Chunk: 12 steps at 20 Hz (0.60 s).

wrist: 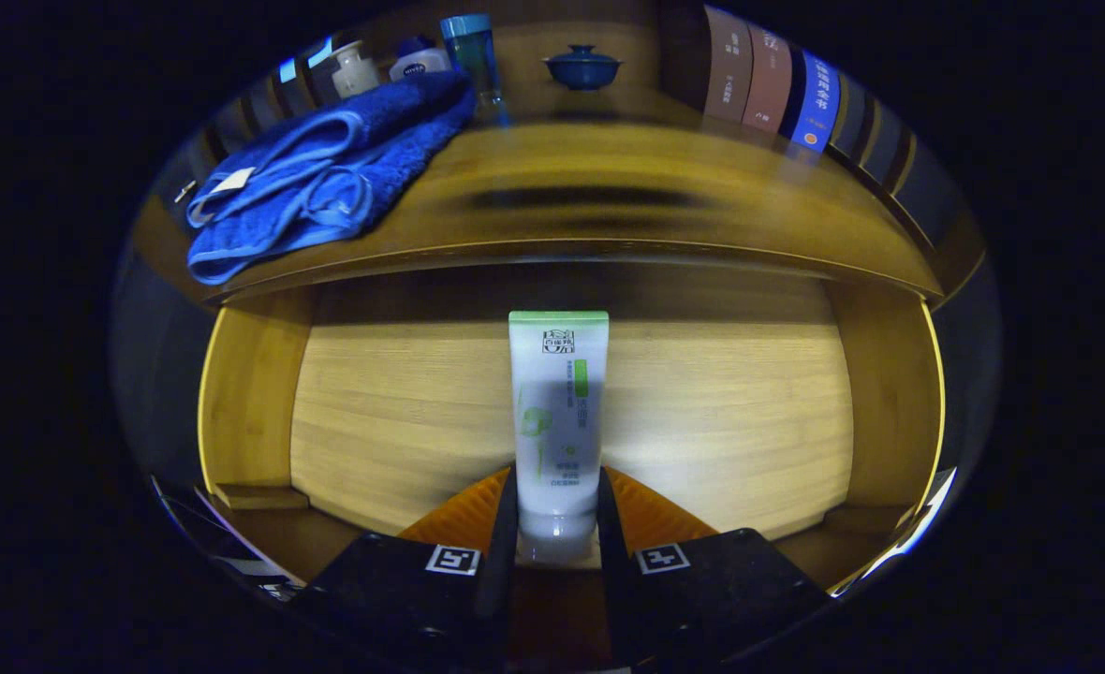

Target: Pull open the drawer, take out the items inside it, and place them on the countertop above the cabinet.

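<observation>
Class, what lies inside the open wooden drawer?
A white tube with a green end stands out of the bamboo drawer, clamped between the tongs. The drawer floor below the tongs is hidden.

Count taken from the gripper view. One gripper (557, 524), with two fingers (501, 524) closed against one white tube (558, 412) with a green end, which stands between them at 6 o'clock. One open drawer (253, 393) around the tube. One countertop (609, 206) above it. On the countertop: one blue towel (328, 173) at 10 o'clock; behind it, one small white bottle (354, 70), one white jar with a blue lid (419, 61) and one tall blue-capped container (473, 51), all at 11 o'clock; one blue lidded bowl (582, 68) at 12 o'clock. Three book spines (768, 80) are clearly distinguishable at 1 o'clock; further spines beyond them are too dark to count.
</observation>
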{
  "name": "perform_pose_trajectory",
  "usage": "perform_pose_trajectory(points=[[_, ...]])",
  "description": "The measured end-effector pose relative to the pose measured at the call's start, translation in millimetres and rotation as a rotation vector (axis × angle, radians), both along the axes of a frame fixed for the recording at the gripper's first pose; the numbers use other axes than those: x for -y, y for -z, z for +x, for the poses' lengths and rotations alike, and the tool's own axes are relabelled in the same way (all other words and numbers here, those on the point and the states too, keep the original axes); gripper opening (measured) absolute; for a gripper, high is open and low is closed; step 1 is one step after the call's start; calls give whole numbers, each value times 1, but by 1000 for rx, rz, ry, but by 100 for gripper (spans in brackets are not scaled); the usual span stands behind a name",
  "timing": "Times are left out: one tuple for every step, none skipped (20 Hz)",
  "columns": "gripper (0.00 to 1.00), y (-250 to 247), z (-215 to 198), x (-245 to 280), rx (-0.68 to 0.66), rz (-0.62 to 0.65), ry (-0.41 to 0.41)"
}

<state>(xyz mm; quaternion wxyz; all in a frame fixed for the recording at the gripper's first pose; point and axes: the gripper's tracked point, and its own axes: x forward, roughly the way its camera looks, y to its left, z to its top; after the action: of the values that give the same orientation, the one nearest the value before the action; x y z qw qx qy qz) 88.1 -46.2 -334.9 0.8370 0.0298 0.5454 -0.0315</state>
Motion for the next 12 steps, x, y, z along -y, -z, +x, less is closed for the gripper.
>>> perform_pose_trajectory(points=[[45,-6,-1,-1,13,1,0],[45,-10,-3,-2,25,6,-3],[45,-15,-4,-4,37,9,-3],[45,-21,-8,-4,50,7,-4],[45,-26,-11,-5,61,3,-9],[45,-31,-14,-6,72,1,-16],[45,-34,-16,-8,82,-4,-22],[45,-38,-18,-10,92,-7,-25],[45,-43,-20,-10,103,-5,-23],[45,-48,-21,-11,115,0,-19],[45,-54,-22,-12,128,6,-19],[45,-61,-22,-14,144,13,-20]])
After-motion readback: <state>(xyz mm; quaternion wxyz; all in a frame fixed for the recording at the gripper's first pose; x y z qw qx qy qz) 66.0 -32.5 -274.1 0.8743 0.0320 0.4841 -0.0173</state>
